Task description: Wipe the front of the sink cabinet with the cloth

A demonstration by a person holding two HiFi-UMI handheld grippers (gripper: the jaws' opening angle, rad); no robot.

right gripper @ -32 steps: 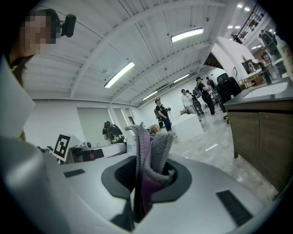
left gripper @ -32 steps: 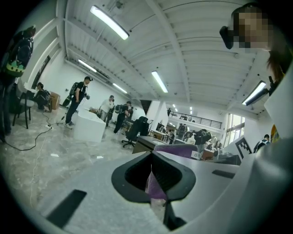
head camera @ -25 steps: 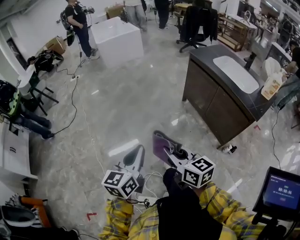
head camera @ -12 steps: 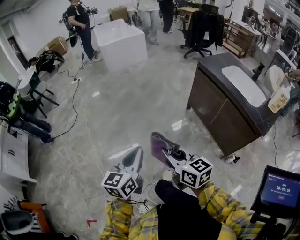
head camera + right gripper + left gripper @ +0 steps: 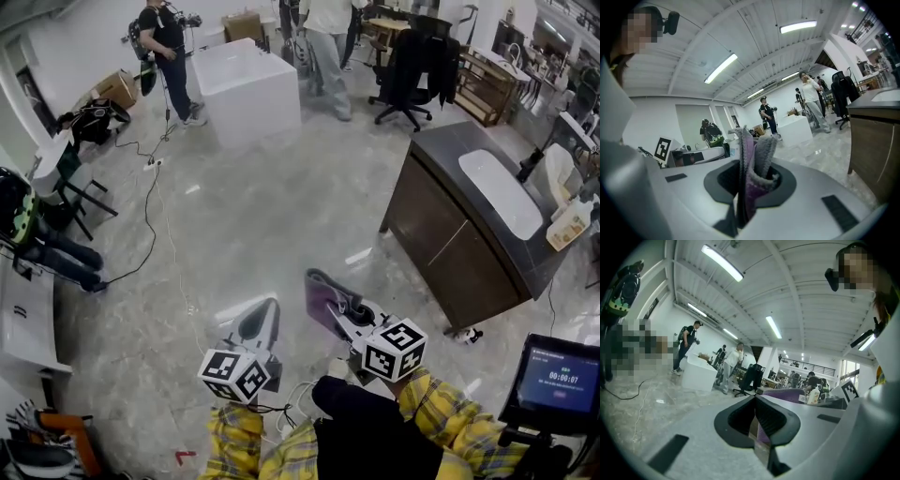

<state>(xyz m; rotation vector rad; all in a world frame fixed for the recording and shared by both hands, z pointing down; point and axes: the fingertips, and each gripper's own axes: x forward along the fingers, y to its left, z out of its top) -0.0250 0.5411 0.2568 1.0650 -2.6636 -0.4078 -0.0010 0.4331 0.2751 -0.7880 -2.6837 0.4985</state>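
The dark brown sink cabinet (image 5: 448,246) with its white basin (image 5: 500,194) stands to my right across the floor, its front panels facing me. My right gripper (image 5: 328,302) is shut on a folded purple-grey cloth (image 5: 319,284), held low before my body, well short of the cabinet. In the right gripper view the cloth (image 5: 753,164) sticks up from the closed jaws and the cabinet's corner (image 5: 874,140) shows at the right edge. My left gripper (image 5: 263,317) sits beside it, shut with nothing in it; in the left gripper view its jaws meet.
A soap bottle (image 5: 572,225) stands on the countertop; a small object (image 5: 466,335) lies by the cabinet's foot. A white block (image 5: 246,80), people and an office chair (image 5: 417,66) stand at the back. A cable (image 5: 155,220) trails over the marble floor. A timer screen (image 5: 560,380) sits at lower right.
The view has swung, so the cabinet now lies further right. A person in light clothes has walked nearer at the back. Both grippers keep their hold and place.
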